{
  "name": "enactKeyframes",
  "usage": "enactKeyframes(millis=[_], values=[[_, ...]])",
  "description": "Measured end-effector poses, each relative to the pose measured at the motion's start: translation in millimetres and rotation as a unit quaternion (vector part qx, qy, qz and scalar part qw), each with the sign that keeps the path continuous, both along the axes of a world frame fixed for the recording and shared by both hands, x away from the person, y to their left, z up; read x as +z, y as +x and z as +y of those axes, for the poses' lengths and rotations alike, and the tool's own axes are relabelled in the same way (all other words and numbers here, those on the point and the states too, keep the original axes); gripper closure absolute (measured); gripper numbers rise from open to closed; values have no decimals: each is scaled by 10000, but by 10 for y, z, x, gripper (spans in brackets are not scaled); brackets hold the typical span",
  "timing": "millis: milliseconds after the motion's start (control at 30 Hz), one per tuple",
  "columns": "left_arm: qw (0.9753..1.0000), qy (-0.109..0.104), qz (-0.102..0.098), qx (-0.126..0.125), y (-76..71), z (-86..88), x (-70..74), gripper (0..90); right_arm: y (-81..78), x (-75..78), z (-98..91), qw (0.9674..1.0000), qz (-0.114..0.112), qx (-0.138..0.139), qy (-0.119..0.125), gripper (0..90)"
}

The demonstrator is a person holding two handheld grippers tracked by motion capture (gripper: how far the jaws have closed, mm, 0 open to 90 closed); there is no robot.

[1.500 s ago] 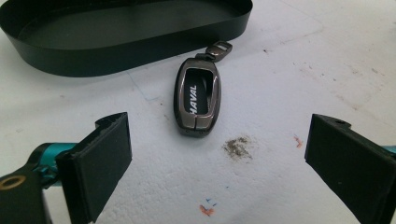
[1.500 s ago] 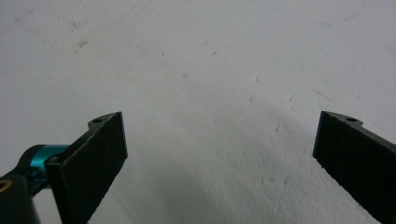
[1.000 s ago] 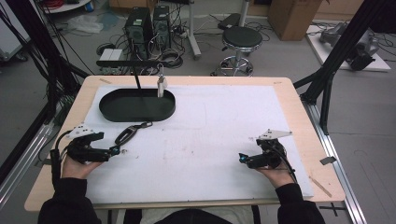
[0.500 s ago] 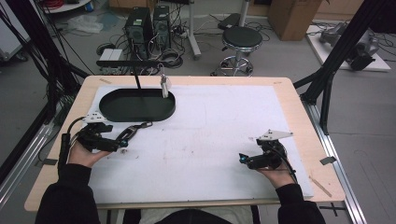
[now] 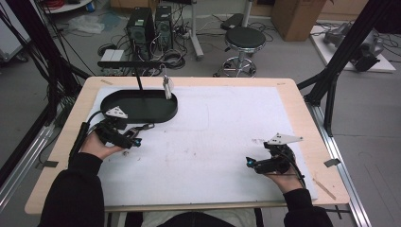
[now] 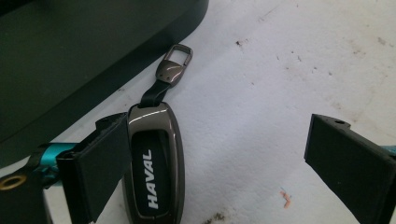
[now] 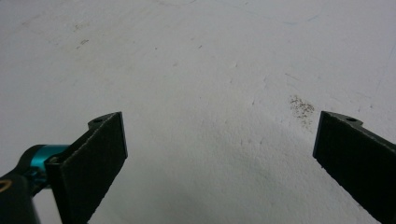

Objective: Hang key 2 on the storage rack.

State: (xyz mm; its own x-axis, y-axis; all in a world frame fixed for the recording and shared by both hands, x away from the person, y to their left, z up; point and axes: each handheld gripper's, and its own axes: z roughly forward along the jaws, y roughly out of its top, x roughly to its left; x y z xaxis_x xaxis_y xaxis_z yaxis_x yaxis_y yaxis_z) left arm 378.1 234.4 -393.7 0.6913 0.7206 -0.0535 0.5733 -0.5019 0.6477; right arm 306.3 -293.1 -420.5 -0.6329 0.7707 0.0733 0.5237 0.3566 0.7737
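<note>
Straddling a key fob (image 6: 156, 161) beside a black tray (image 6: 70, 51), the left gripper (image 6: 219, 154) gapes wide; closing off-centre could skid it. Right gripper (image 7: 219, 154) idles, spread empty.

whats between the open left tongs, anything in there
In the left gripper view, a HAVAL key fob lies on the white mat between the left tongs, hard against one jaw; the rest is bare mat.

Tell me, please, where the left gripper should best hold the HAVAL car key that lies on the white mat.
Probably across the long body of the car key, jaws on its two rounded long sides, coming from above. It lies flat, logo up, beside the black tray. The metal clip on its strap looks loose. The left gripper is open, one jaw already beside the key.
</note>
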Motion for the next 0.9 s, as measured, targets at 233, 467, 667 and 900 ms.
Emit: enactKeyframes(millis=[233, 467, 667, 900], values=[[9996, 191, 171, -111, 74, -90, -56, 86, -26, -2, -31, 10000, -15, -5, -10, 22], [9992, 223, 316, -83, 164, -124, -158, 93, -32, -14, -33, 10000, 30, 18, -48, 22], [9993, 209, 294, -26, 269, -119, -216, 100, -33, -15, -35, 10000, 26, -11, -50, 22], [9997, 161, 207, -22, 360, -120, -246, 120, -28, -20, -47, 10000, 33, -63, -34, 22]])
